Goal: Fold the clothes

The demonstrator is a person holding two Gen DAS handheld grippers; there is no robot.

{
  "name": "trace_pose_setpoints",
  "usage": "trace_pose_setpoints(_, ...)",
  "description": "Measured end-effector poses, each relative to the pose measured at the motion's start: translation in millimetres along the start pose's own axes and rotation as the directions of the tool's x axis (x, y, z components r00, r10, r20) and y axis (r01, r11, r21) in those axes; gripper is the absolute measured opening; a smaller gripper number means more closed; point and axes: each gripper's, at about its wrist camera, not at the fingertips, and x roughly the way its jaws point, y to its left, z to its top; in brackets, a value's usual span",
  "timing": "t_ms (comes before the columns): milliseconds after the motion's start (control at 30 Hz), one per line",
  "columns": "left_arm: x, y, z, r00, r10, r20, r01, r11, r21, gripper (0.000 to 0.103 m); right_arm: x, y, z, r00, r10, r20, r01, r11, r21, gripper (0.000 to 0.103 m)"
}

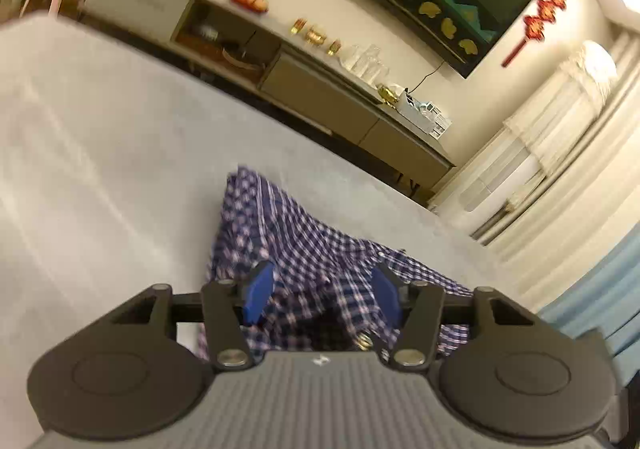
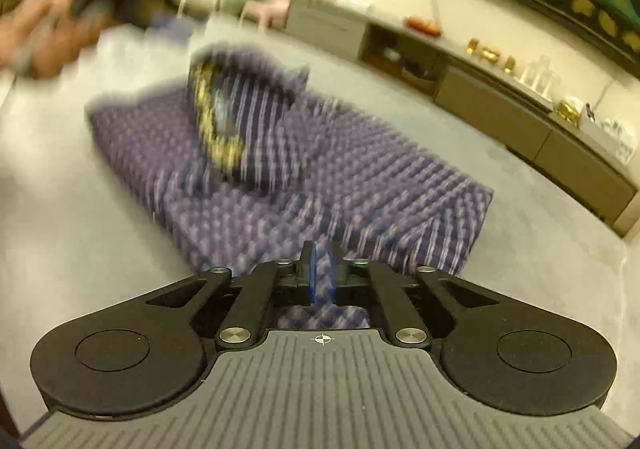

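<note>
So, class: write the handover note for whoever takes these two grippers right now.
Left gripper: jaws apart over the shirt, cloth between the pads, not pinched.
Right gripper: jaws nearly together, a narrow gap, at the shirt's near edge; nothing seen held.
Shirt: checked, on the grey table, partly folded into a rough block, collar up.
Left: flatten the bunched end, finish the folds.

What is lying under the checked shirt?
The checked shirt lies on a pale grey surface, which shows all around it. Whatever is directly beneath the cloth is covered, so I cannot tell if anything else is there.
</note>
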Motion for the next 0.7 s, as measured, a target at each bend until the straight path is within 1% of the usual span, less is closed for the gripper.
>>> trace_pose_setpoints(33, 1.1, 2.4, -2.1, 1.0, -0.019, -0.013, 0.018, 0.999, -0.027, 0.059, -5.5, -12.0, 4.2, 0.999, 0.033, 0.035, -0.036, 0.995, 0.091, 0.026)
trace_pose_setpoints(67, 2.8, 4.8, -4.5, 0.999, -0.038, -0.028, 0.037, 0.998, -0.049, 0.061, -4.7, -32.3, 6.9, 0.995, 0.081, 0.064, -0.094, 0.968, 0.231, 0.041)
trace_pose_setpoints(100, 4.9, 6.9, -6.9, 0.998, -0.055, -0.043, 0.052, 0.996, -0.069, 0.062, -2.7, -50.0, 7.2, 0.988, 0.125, 0.09, -0.15, 0.921, 0.359, 0.05)
trace_pose_setpoints(133, 8.7, 7.7, -8.8, 0.997, -0.058, -0.055, 0.054, 0.996, -0.077, 0.063, 2.3, -61.7, 2.0, 0.981, 0.168, 0.102, -0.196, 0.863, 0.465, 0.05)
trace_pose_setpoints(167, 13.8, 9.0, -9.9, 0.997, -0.05, -0.062, 0.044, 0.995, -0.084, 0.064, 7.4, -73.5, -3.1, 0.971, 0.209, 0.118, -0.239, 0.791, 0.563, 0.052)
trace_pose_setpoints(200, 19.2, 10.6, -10.7, 0.997, -0.04, -0.069, 0.033, 0.995, -0.094, 0.065, 12.7, -82.6, -8.1, 0.962, 0.239, 0.131, -0.266, 0.721, 0.64, 0.055)
trace_pose_setpoints(267, 32.5, 17.7, -9.3, 0.997, -0.008, -0.076, -0.003, 0.99, -0.141, 0.065, 23.9, -88.4, -17.0, 0.958, 0.258, 0.122, -0.264, 0.64, 0.721, 0.056)
trace_pose_setpoints(367, 45.3, 30.1, -6.8, 0.997, -0.003, -0.083, -0.017, 0.97, -0.241, 0.066, 40.8, -97.2, -30.5, 0.951, 0.288, 0.112, -0.25, 0.505, 0.826, 0.06)
trace_pose_setpoints(400, 48.3, 32.4, -5.6, 0.996, -0.004, -0.086, -0.019, 0.964, -0.264, 0.066, 44.9, -99.8, -33.4, 0.951, 0.29, 0.108, -0.24, 0.471, 0.849, 0.06)
trace_pose_setpoints(467, 53.2, 30.6, -3.8, 0.995, -0.011, -0.095, -0.015, 0.962, -0.271, 0.066, 44.1, -103.7, -31.7, 0.964, 0.247, 0.094, -0.204, 0.47, 0.859, 0.06)
trace_pose_setpoints(567, 60.0, 22.2, -7.5, 0.995, -0.001, -0.103, -0.025, 0.968, -0.251, 0.069, 24.6, -108.0, -31.1, 0.99, 0.125, 0.064, -0.117, 0.484, 0.867, 0.063)
trace_pose_setpoints(600, 61.7, 22.3, -7.9, 0.994, 0.004, -0.106, -0.031, 0.967, -0.253, 0.069, 18.3, -109.5, -33.2, 0.992, 0.109, 0.058, -0.104, 0.477, 0.873, 0.064)
trace_pose_setpoints(700, 66.9, 22.8, -8.9, 0.993, 0.019, -0.114, -0.048, 0.965, -0.258, 0.069, 6.1, -110.8, -45.3, 0.993, 0.112, 0.049, -0.092, 0.42, 0.903, 0.064)
